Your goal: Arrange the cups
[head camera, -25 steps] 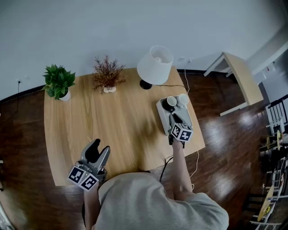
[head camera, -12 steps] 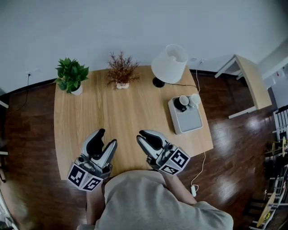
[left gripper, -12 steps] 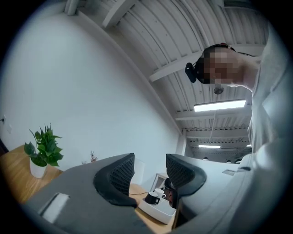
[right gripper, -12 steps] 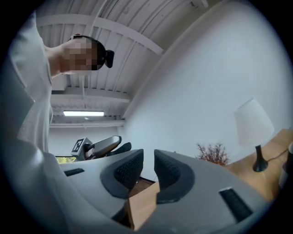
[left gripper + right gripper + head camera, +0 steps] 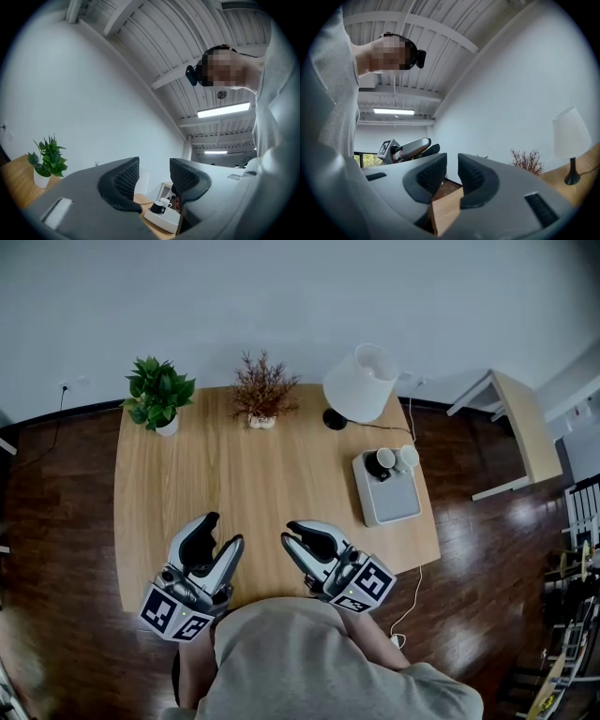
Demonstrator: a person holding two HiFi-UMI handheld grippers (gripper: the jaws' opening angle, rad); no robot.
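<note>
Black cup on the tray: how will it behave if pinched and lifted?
The black cup looks like glazed ceramic: probably rigid, rather slick, chippable. It looks squat and stands upright on the grey tray, so tipping seems unlikely. The white cup sits close beside it, so a sideways push may knock them together.
</note>
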